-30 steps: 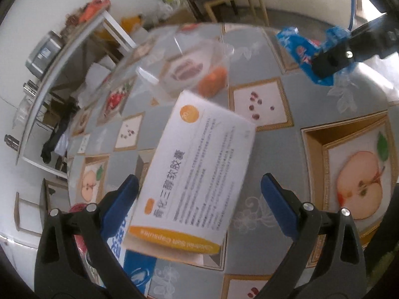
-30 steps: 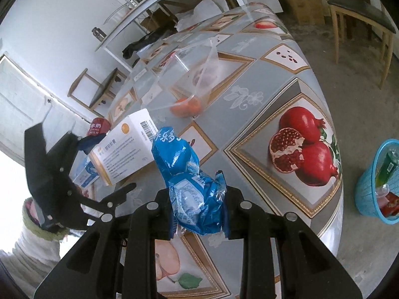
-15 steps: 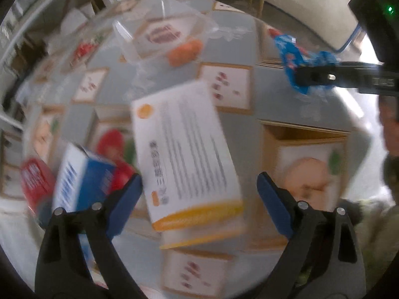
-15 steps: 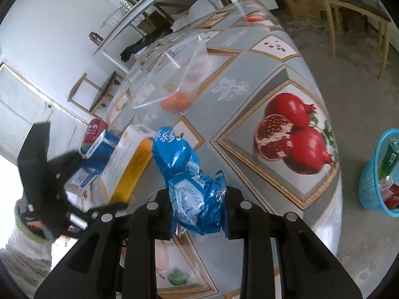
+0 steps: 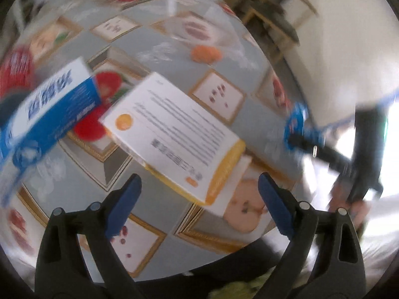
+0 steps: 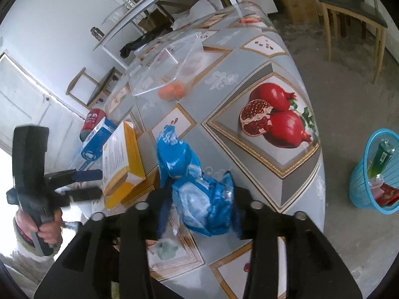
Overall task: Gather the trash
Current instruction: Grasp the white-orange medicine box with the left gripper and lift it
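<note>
Since a second ago the left gripper has rolled, so the white-and-orange box now lies slanted the other way in its view. One table with a fruit-print cloth. One blue basket on the floor beside it, trash already inside. One clear tray on the table, one orange fruit at its near edge. Two boxes: the white-and-orange one tipped up on its side, just ahead of the left fingers; a blue-and-white box just behind it. One red can behind that. One blue wrapper, crumpled, between the right gripper's fingers; jaws opening, and whether the pads touch it can't be told. Left jaws wide, nothing between them, one hand on its handle.
</note>
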Available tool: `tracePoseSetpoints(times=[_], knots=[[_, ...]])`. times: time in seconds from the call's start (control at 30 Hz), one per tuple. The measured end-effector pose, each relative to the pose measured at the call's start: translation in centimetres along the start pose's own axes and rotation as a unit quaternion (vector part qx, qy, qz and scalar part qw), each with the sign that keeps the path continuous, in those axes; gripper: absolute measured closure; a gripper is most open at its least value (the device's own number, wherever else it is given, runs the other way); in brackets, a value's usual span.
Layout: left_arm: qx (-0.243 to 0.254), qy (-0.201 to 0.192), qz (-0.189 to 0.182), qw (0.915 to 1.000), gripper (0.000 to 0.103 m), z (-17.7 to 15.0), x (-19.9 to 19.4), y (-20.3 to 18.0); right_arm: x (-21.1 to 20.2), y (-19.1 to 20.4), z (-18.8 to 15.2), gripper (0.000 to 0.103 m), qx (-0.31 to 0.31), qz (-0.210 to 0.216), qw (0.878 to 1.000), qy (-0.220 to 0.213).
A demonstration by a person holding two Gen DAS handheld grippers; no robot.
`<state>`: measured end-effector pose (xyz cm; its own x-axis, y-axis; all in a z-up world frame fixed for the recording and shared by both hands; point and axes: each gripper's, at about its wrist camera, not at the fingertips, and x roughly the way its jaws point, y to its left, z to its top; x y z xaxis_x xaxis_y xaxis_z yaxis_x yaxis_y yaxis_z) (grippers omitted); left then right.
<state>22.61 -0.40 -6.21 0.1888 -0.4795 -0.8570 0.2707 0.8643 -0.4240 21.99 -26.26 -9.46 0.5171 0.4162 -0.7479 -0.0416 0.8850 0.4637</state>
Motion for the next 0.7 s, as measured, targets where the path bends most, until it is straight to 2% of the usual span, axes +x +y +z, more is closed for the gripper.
tracePoseSetpoints(times=[0.03, 0.1, 0.2, 0.47, 0.6, 0.7], knots=[[-0.039, -0.009, -0.013, 0.9991, 0.012, 0.1, -0.2, 1.0, 0.0, 0.0, 0.0, 0.056, -0.002, -0.001, 1.000, -0.001], [-0.088, -0.023, -0.028, 0.9955, 0.012, 0.3, -0.4, 2.2, -0.1, -0.1, 0.0, 0.054, -0.001, 0.000, 1.000, 0.000], [-0.130, -0.058, -0.015, 0.9897, 0.011, 0.7, -0.8, 2.7, 0.0, 0.0, -0.1, 0.054, 0.002, 0.000, 1.000, 0.002], [-0.098, -0.080, 0.073, 0.9892, 0.011, 3.4, 0.4, 0.8, -0.4, 1.0, -0.7, 0.050, -0.021, -0.020, 1.000, -0.005], [-0.088, -0.073, 0.098, 0.9886, 0.011, 4.5, 1.9, 1.1, -0.5, 1.9, -1.3, 0.046, -0.051, -0.033, 0.998, -0.003], [-0.056, -0.064, 0.120, 0.9891, 0.011, 4.8, 2.8, 0.5, -0.8, 2.6, -1.7, 0.044, -0.080, -0.055, 0.995, -0.009]])
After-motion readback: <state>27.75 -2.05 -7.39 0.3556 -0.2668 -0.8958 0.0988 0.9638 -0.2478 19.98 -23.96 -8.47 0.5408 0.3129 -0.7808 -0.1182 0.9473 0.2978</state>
